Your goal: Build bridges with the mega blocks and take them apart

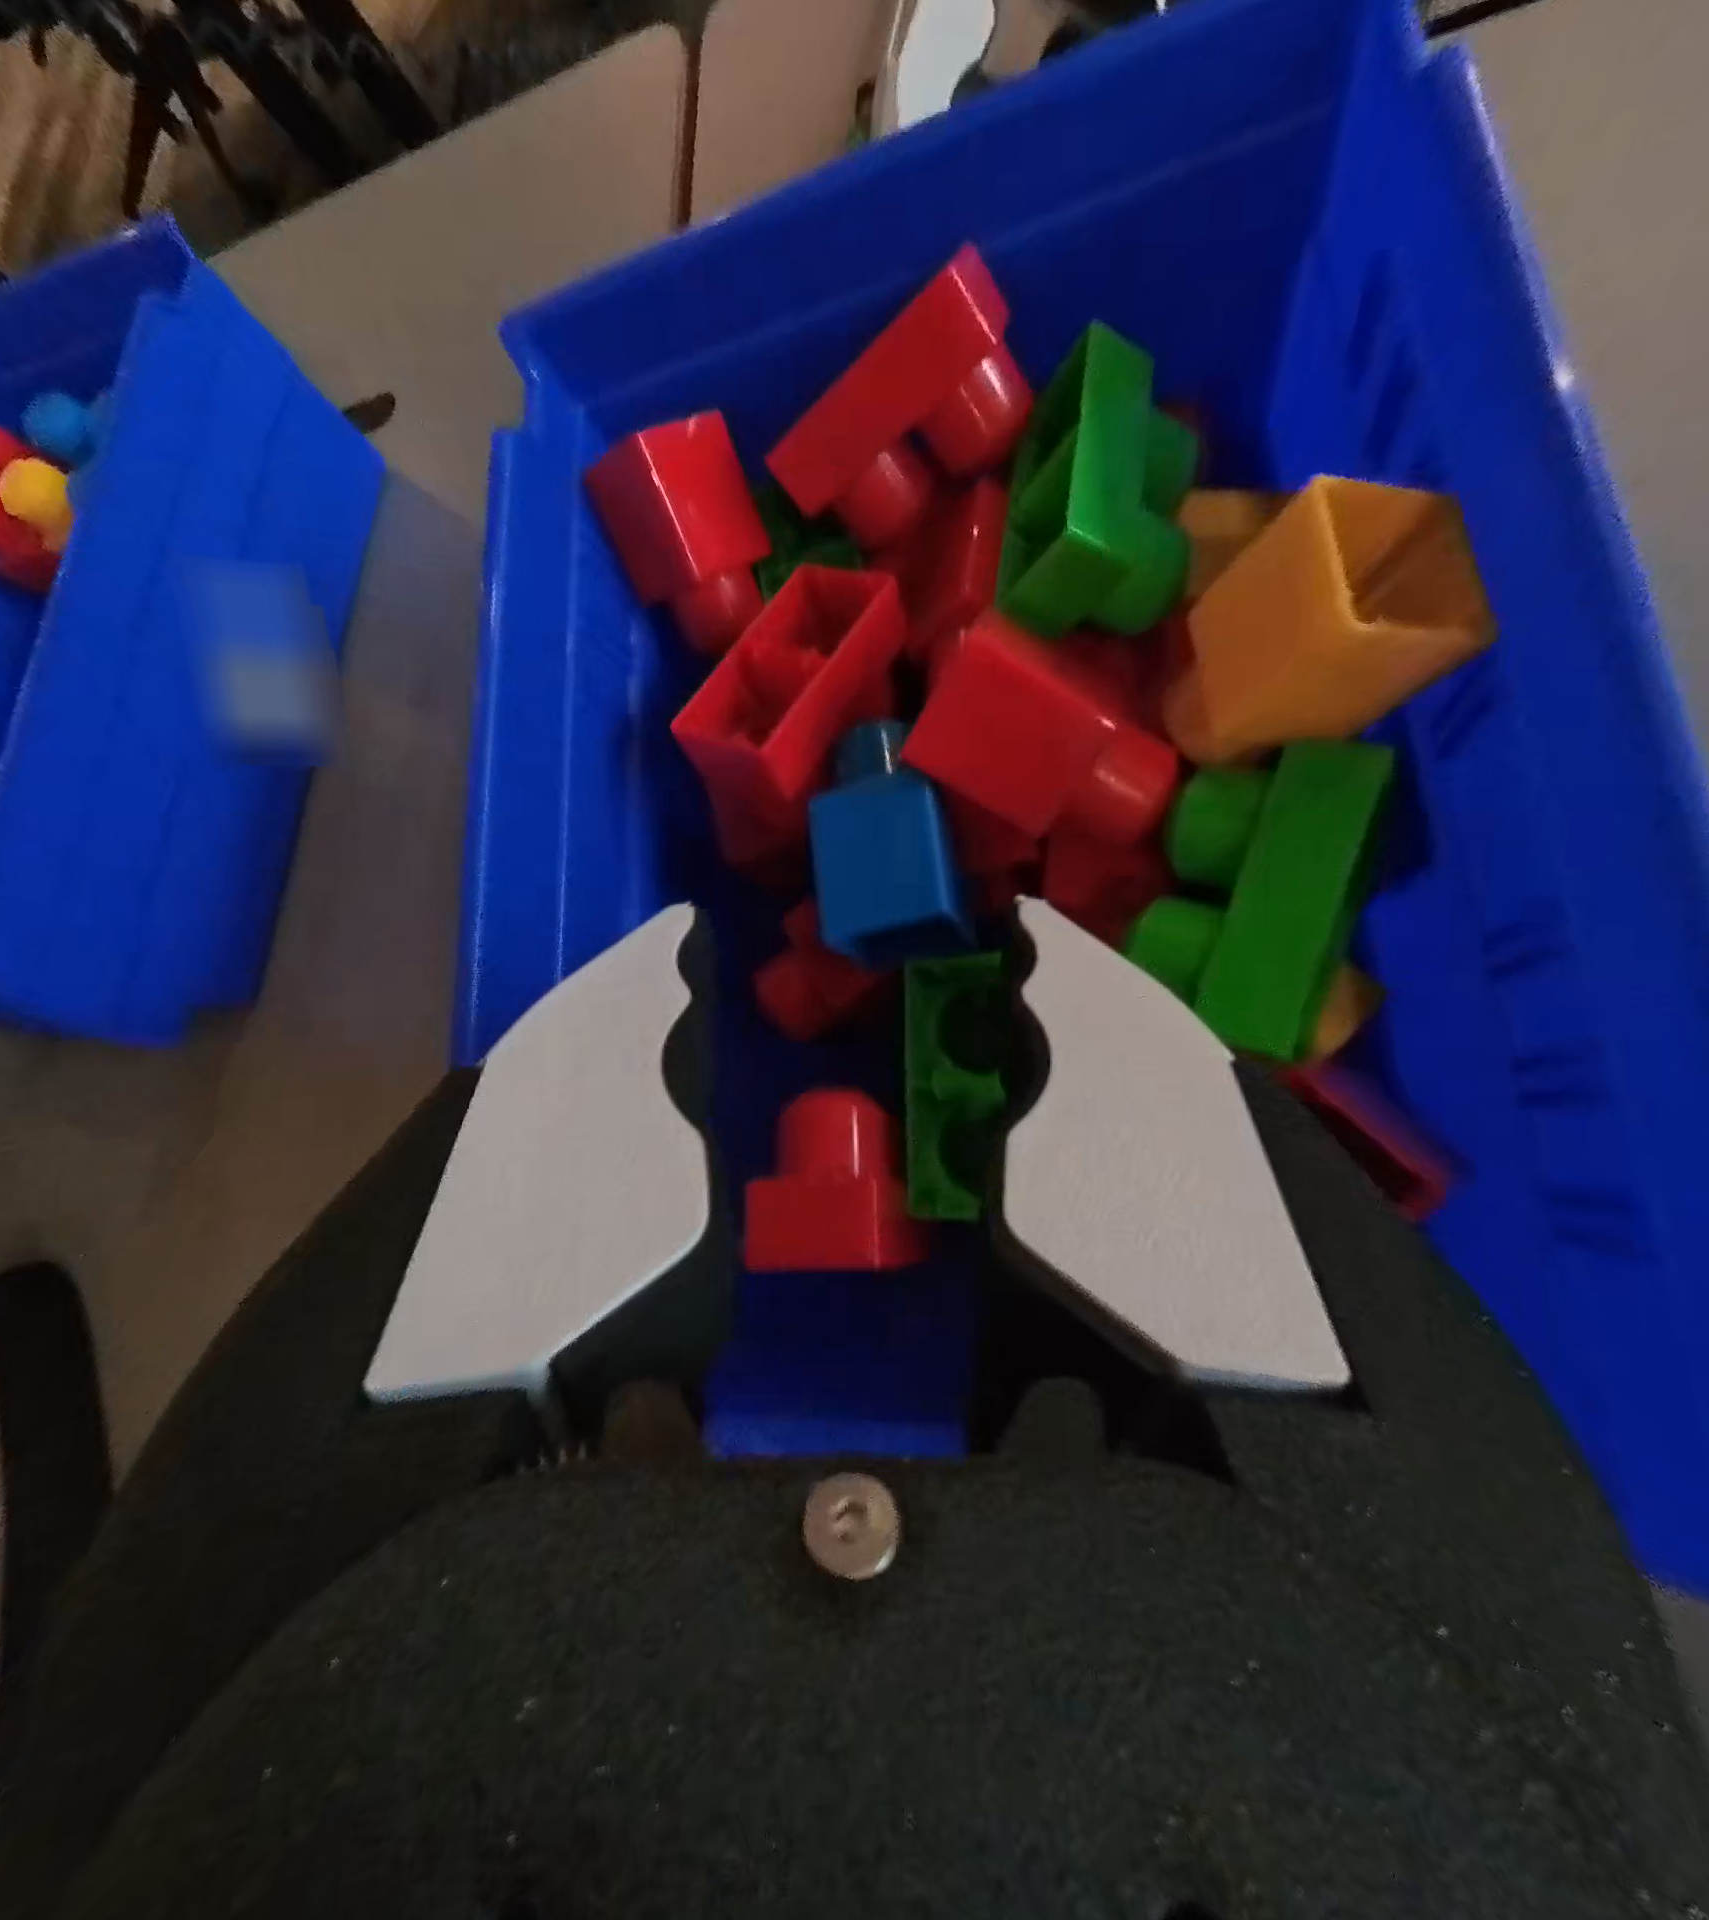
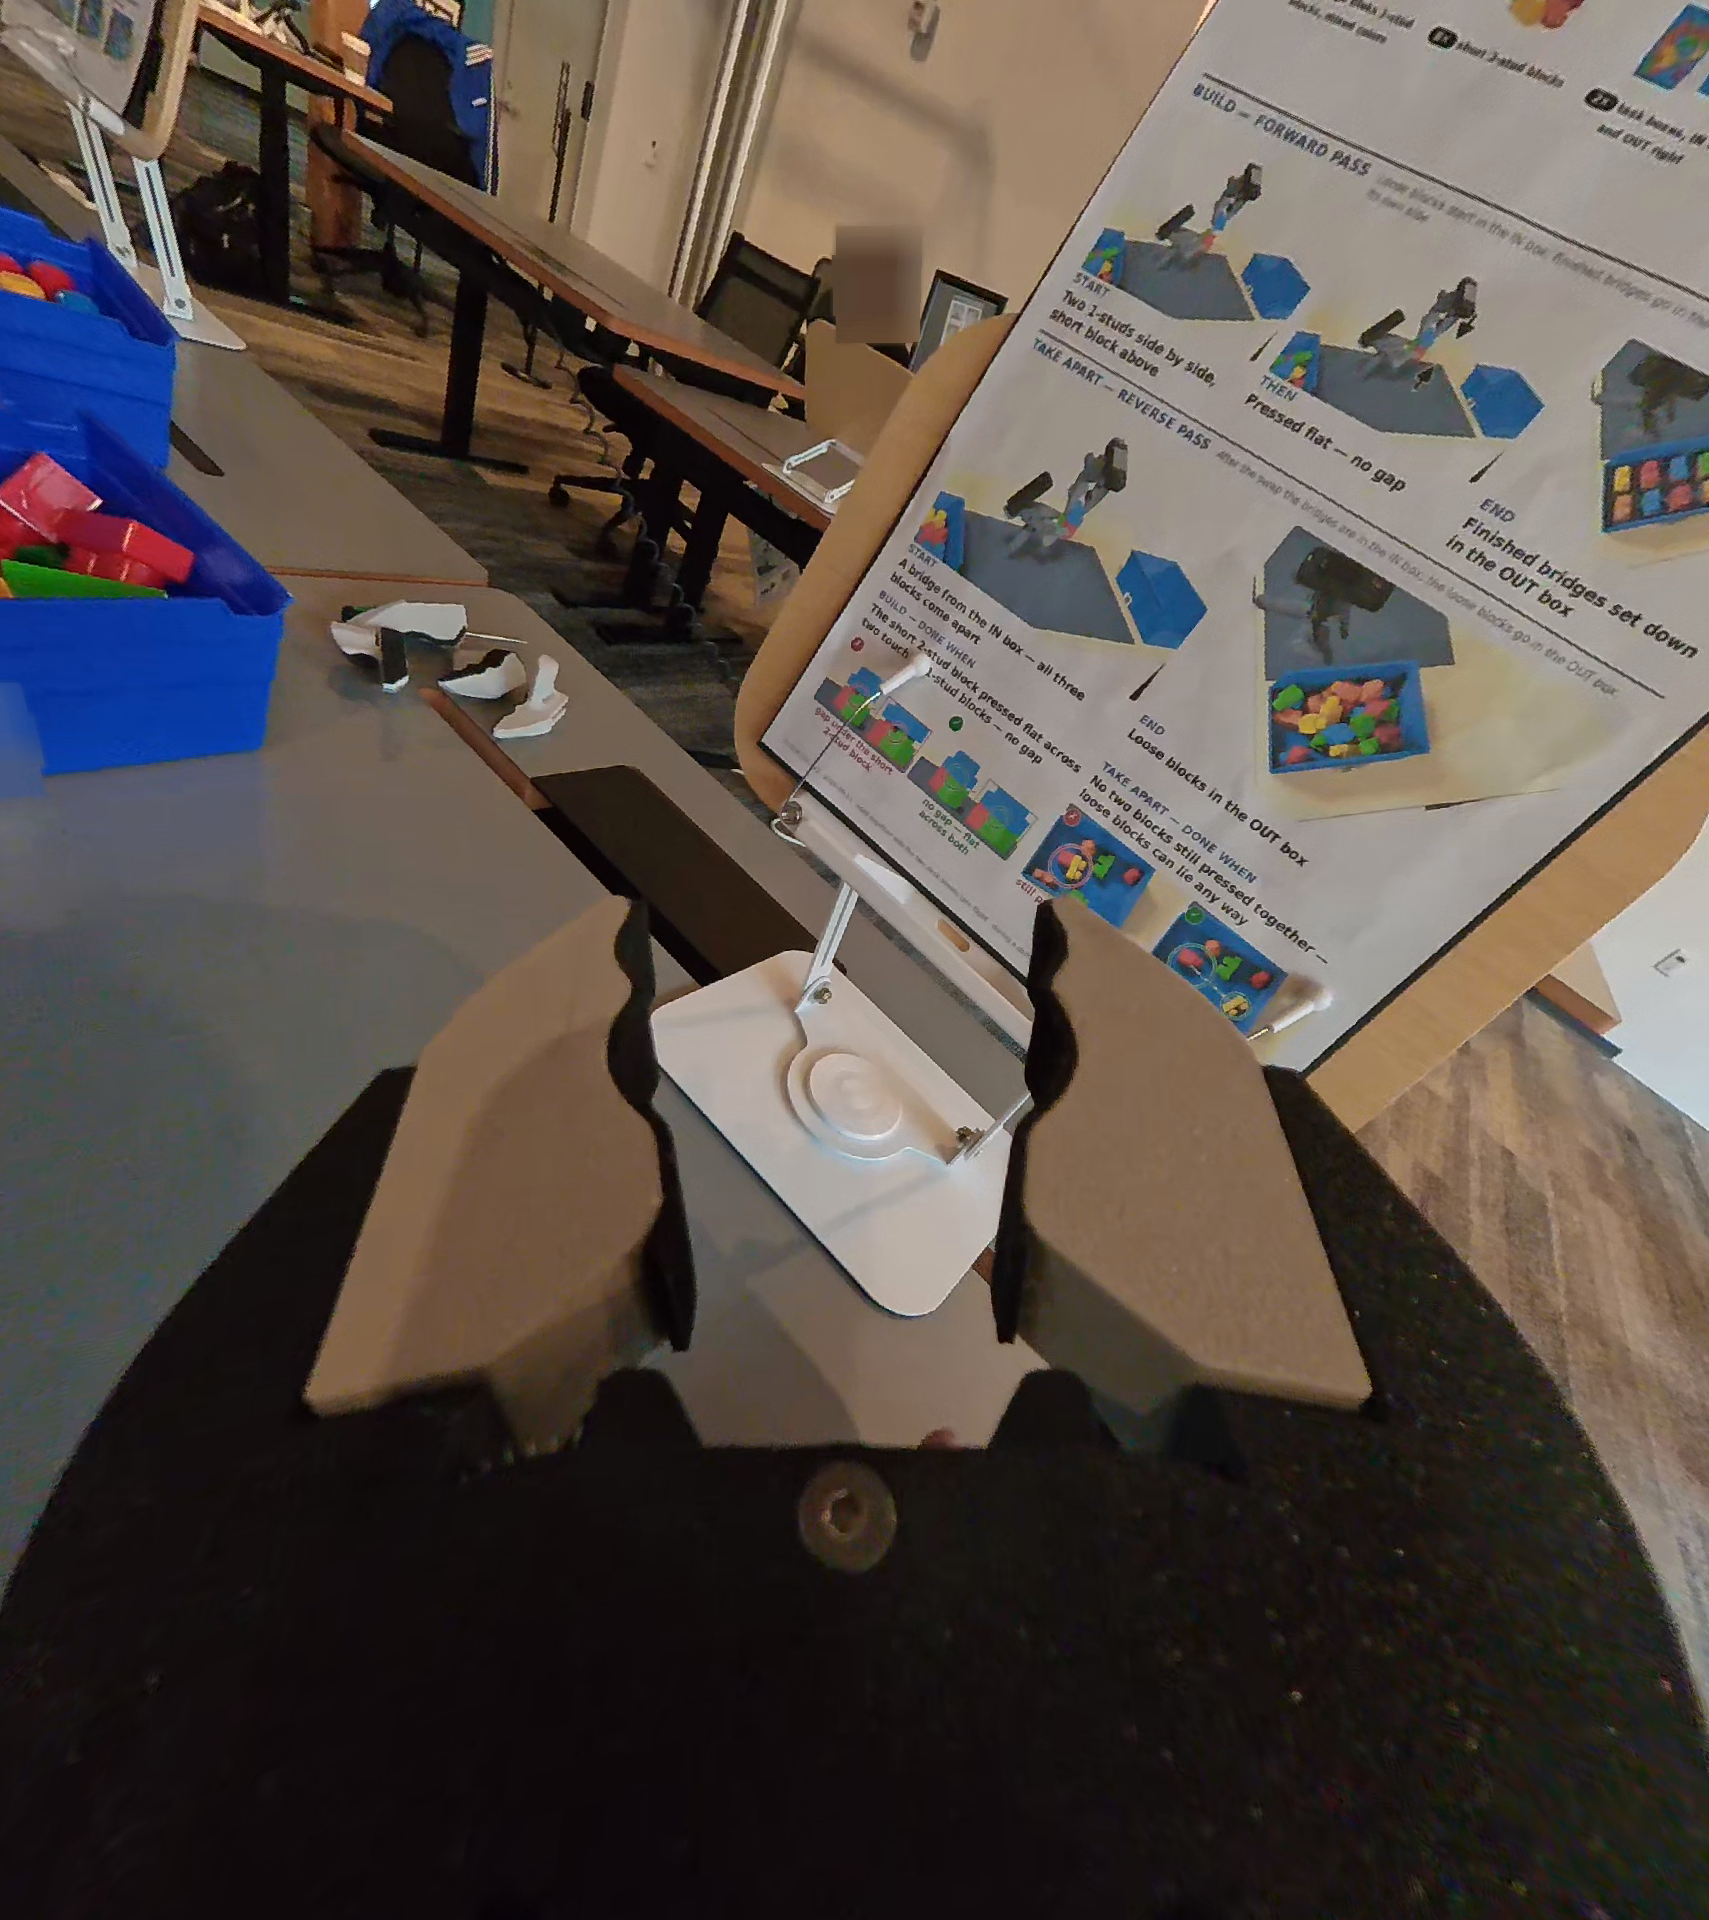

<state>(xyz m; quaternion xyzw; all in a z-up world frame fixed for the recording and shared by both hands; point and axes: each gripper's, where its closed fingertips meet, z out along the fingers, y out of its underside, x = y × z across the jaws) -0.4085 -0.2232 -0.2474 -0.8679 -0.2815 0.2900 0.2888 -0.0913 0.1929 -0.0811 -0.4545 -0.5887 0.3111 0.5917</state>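
We found the left tongs (image 1: 860,914) apart over the large blue plastic bin (image 1: 1515,727), the small blue one-stud block (image 1: 886,873) just ahead, stud pointing away. The right tongs (image 2: 839,925), apart and empty, stood well off over the desk (image 2: 206,935).

The left wrist view looks steeply down, close into the block bin (image 1: 1515,644). The right wrist view faces level across the worktop (image 2: 206,935), sharing that bin (image 2: 102,665) at its left edge.

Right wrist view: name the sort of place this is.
Probably an open-plan office or lab used for data collection: long desks with office chairs stand behind, and an instruction poster on a white stand sits beside blue bins of blocks.
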